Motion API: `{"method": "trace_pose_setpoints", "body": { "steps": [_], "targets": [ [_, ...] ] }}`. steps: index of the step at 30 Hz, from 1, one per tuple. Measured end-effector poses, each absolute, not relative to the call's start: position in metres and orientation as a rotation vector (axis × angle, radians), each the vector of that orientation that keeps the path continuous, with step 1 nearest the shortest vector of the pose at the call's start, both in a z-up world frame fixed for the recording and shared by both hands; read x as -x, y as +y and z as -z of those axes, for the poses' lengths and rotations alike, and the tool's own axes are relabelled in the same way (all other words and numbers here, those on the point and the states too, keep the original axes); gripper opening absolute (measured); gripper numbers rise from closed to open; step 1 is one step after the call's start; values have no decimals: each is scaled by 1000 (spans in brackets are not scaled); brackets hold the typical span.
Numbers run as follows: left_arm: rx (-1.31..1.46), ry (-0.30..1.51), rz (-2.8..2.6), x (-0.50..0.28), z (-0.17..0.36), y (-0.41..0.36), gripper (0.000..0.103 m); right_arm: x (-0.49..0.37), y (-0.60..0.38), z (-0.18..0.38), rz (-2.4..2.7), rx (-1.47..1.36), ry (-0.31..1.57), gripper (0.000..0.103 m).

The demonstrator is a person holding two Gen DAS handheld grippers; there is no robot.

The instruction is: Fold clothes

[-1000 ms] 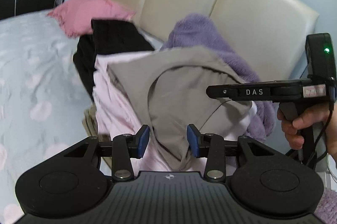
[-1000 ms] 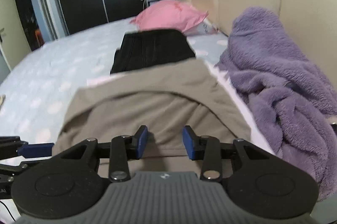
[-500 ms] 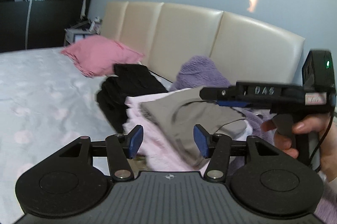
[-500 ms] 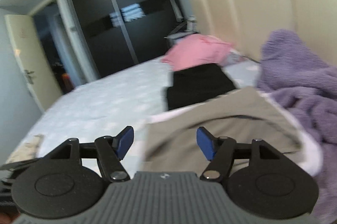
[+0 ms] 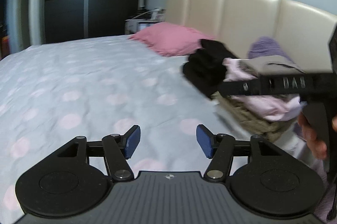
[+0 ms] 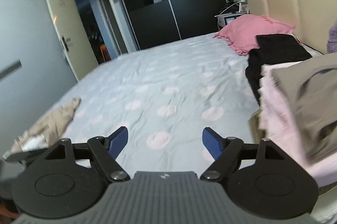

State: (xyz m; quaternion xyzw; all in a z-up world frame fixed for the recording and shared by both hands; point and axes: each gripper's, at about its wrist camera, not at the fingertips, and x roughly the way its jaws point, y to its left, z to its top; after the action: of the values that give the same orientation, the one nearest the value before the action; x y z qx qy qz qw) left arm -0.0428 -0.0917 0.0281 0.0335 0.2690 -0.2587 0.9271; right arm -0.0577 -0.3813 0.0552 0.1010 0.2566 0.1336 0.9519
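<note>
bedsheet (image 6: 168, 76): matt cotton-like cloth | headboard (image 5: 248, 13): smooth padded leather-look | wardrobe (image 6: 179, 2): glossy dark panels

Folded grey garment (image 6: 311, 95) lying flat on top of a folded pale pink garment (image 6: 278, 116); together they form 1 stack near the headboard. Black folded clothing (image 6: 276, 49) lies just behind the stack, touching it. A crumpled beige garment (image 6: 50, 120), unfolded, lies well apart at the far edge of the bedsheet.
</note>
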Motion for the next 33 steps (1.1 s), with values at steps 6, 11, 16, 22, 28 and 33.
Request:
{"method": "trace_pose_setpoints", "body": {
  "steps": [6,11,16,22,28,33],
  "targets": [
    [-74,533,351,45,-15,-60,68,60,-332,-26,-267,-136,531,81],
    [-141,509,209,53,4,-43,73,57,-304,-7,-237,-108,546,82],
    [-136,522,160,54,16,-35,73,57,-284,8,-196,-52,547,83],
    [-138,513,118,50,22,-32,73,61,-270,17,-146,-47,498,84],
    [-124,505,87,47,25,-31,73,61,-272,18,-117,-68,459,89],
    [-113,497,62,44,28,-30,73,63,-275,15,-116,-64,433,89]
  ]
}}
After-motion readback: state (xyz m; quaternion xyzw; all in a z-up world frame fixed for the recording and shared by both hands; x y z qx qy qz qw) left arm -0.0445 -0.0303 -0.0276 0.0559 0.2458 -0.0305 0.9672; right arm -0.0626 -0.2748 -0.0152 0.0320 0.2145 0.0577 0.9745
